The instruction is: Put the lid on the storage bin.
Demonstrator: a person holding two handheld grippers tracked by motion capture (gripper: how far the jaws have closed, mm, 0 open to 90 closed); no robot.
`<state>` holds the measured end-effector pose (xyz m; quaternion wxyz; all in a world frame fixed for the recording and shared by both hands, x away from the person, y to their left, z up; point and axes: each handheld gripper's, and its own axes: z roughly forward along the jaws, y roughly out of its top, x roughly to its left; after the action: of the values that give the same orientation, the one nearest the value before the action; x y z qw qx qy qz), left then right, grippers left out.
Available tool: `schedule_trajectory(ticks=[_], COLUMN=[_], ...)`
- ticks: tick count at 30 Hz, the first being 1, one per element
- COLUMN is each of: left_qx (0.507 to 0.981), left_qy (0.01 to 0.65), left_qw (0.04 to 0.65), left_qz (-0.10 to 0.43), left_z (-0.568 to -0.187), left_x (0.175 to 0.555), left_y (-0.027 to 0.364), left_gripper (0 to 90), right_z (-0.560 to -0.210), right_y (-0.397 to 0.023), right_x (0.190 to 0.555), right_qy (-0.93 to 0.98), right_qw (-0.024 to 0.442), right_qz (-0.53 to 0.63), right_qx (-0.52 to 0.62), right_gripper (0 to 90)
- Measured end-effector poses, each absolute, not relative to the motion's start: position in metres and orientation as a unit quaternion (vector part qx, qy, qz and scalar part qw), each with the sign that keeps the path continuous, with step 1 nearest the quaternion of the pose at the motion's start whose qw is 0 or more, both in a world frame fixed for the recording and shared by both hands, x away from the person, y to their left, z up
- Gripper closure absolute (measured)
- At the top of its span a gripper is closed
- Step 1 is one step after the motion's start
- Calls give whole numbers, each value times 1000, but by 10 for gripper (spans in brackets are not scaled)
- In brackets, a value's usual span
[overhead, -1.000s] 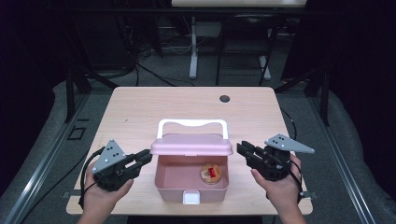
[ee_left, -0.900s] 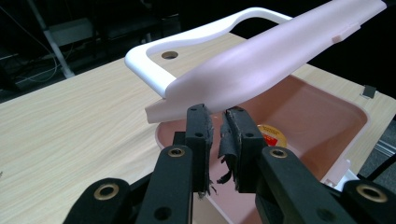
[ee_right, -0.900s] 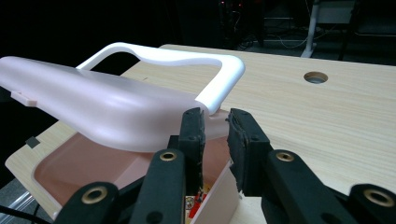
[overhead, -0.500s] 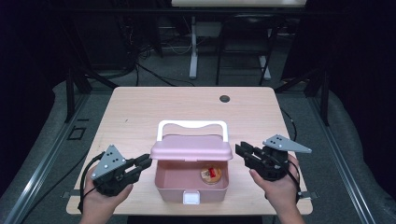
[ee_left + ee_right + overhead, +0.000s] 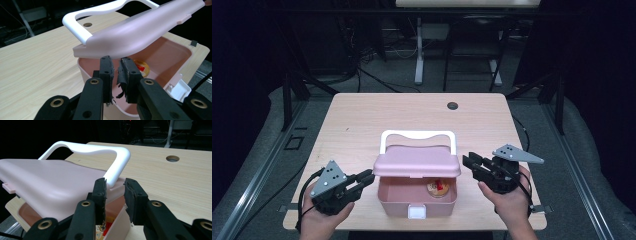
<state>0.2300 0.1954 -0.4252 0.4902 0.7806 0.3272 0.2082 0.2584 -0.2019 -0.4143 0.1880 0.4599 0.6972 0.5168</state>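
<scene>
A: Where's the box (image 5: 417, 197)?
B: Near the table's (image 5: 362, 120) six o'clock edge, lid (image 5: 417, 161) half raised, white handle (image 5: 417, 135) at twelve.
A: Room to move?
B: Bare wood from nine round to three.
A: Grippers?
B: Left gripper (image 5: 366, 178) at the box's nine, jaws a narrow gap apart, gripping nothing. Right gripper (image 5: 471, 164) at three, jaws just opening, also gripping nothing.
A: Anything hidden?
B: The lid covers the box's far half; a round item (image 5: 438, 187) inside is too small to identify.

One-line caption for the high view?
Two hand-held claws flank a pink box with its lid half raised on a wooden table.
</scene>
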Motion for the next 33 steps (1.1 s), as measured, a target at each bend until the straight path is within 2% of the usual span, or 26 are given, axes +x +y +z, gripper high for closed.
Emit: schedule_trajectory(ticks=[21, 30, 33], left_qx=[782, 782, 783], left_qy=[326, 327, 328], left_qw=[490, 491, 490], left_qz=[205, 200, 198], left_z=[-435, -441, -442], left_x=[224, 223, 222], left_y=[196, 197, 197], left_gripper=[796, 796, 797], right_z=[-421, -423, -424], right_y=[-203, -205, -207], right_x=[260, 263, 264], right_qy=[697, 695, 692], right_qw=[192, 210, 219], right_qz=[513, 511, 512], right_qx=[462, 460, 461], right_gripper=[685, 556, 539])
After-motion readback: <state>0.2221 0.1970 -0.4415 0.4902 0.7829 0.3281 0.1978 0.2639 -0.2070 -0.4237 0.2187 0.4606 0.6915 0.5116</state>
